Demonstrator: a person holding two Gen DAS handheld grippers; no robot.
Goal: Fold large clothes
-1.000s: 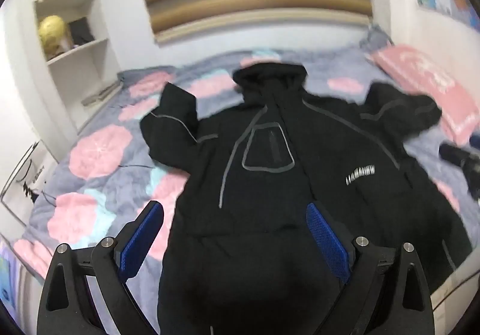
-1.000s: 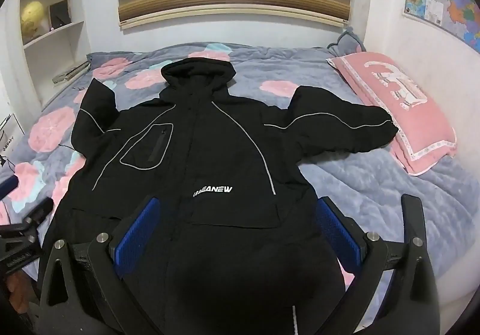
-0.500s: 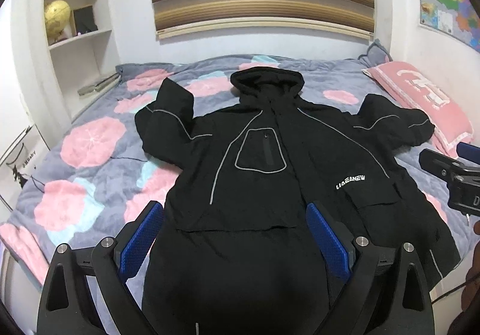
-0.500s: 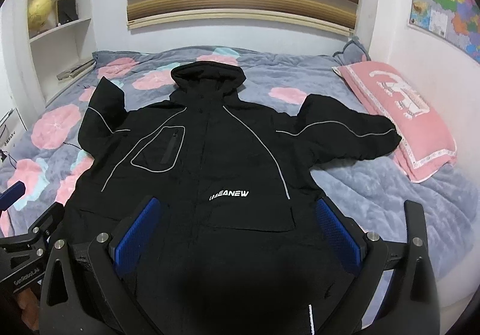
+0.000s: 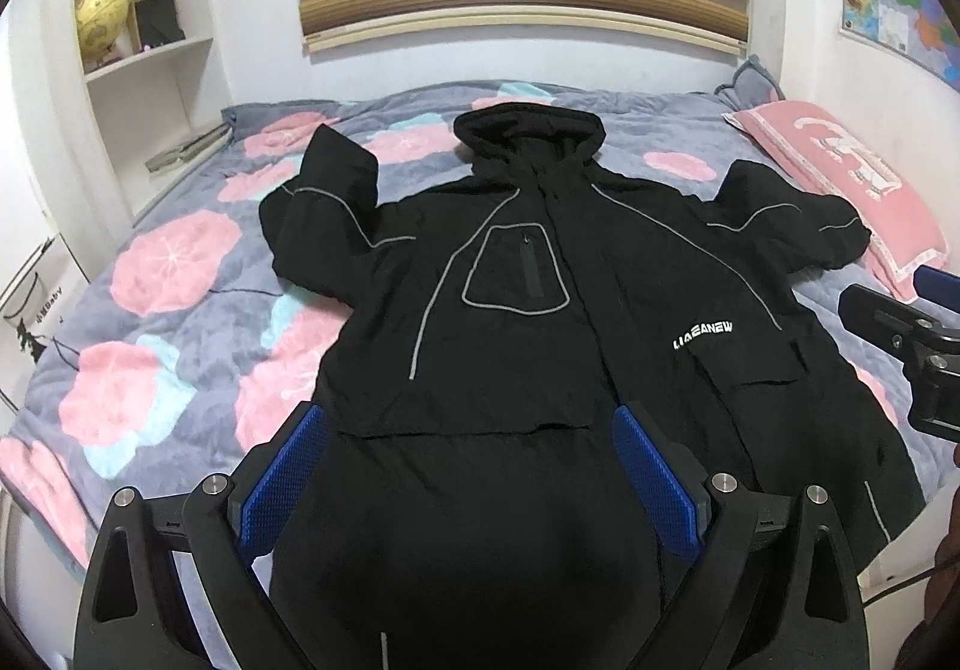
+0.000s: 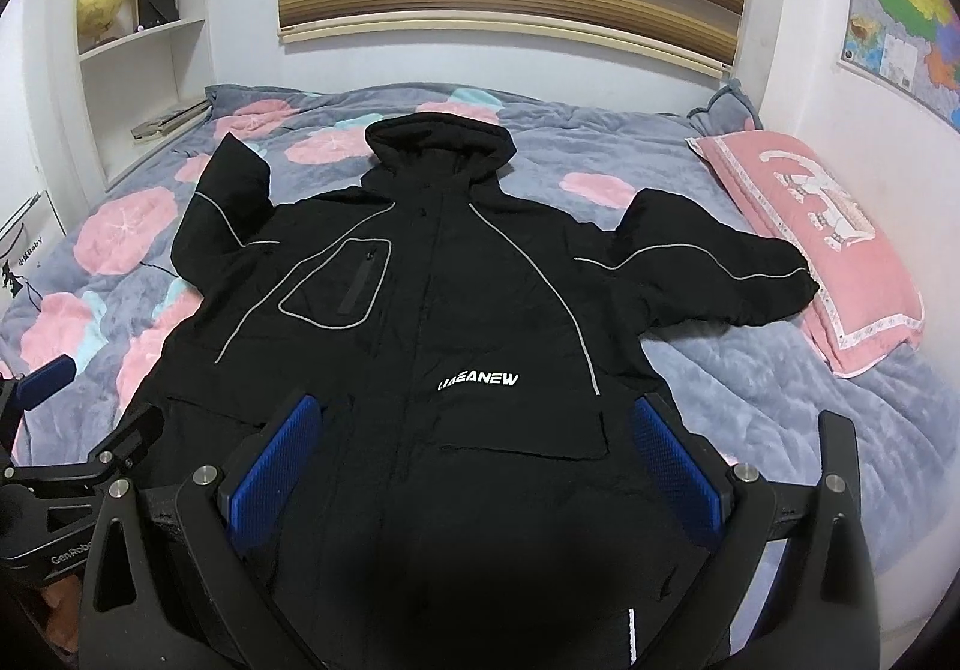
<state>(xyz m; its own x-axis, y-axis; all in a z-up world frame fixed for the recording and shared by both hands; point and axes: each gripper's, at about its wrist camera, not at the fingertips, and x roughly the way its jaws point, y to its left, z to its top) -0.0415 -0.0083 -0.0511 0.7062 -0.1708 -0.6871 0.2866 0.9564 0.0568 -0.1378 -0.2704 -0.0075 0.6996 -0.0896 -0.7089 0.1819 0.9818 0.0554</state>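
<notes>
While spread flat on bed [image 5: 180, 310], black hooded jacket [image 6: 420, 322] unfolded, sleeves out.

- Black hooded jacket [image 6: 432, 322] lies flat, front up, on the grey bedspread with pink flowers [image 6: 780, 406]; hood toward the far wall, hem nearest both cameras.
- Sleeves spread left and right.
- Pink rectangular pillow [image 6: 816, 238] right of jacket, right cuff touching its edge.
- White wall shelf [image 5: 144, 57] left of bed, yellow globe [image 5: 101, 18] on it.
- Coloured wall map [image 6: 906, 3] above pillow.
</notes>
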